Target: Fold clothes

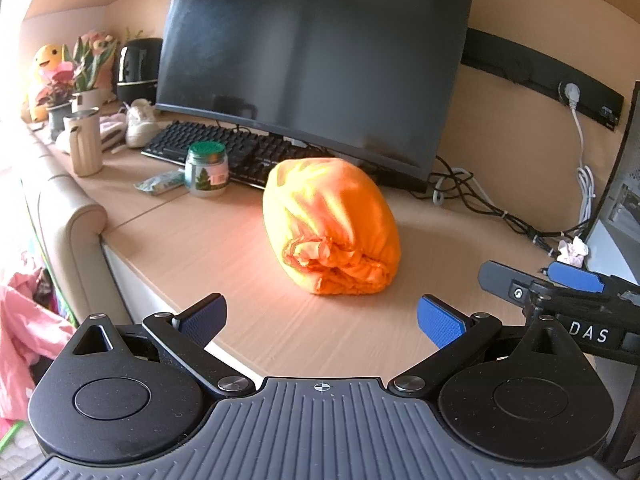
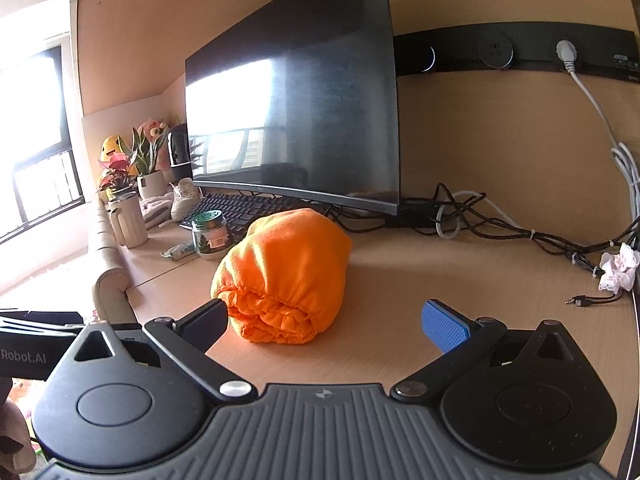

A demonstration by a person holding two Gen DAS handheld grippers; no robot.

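An orange garment (image 1: 330, 226) lies rolled into a thick bundle on the wooden desk (image 1: 208, 240), in front of the monitor. It also shows in the right wrist view (image 2: 282, 276). My left gripper (image 1: 320, 318) is open and empty, a short way in front of the bundle. My right gripper (image 2: 326, 320) is open and empty; its left fingertip (image 2: 212, 318) is close to the bundle's gathered end. The right gripper also shows at the right edge of the left wrist view (image 1: 560, 284).
A black monitor (image 1: 312, 60) and keyboard (image 1: 224, 148) stand behind the bundle. A green-lidded jar (image 1: 207, 170), a beige mug (image 1: 83, 142), plants (image 1: 76, 76) and a shoe (image 1: 141, 122) sit at the left. Cables (image 2: 500, 224) and a crumpled tissue (image 2: 618, 270) lie at the right. Pink clothes (image 1: 24, 332) lie below the desk's left edge.
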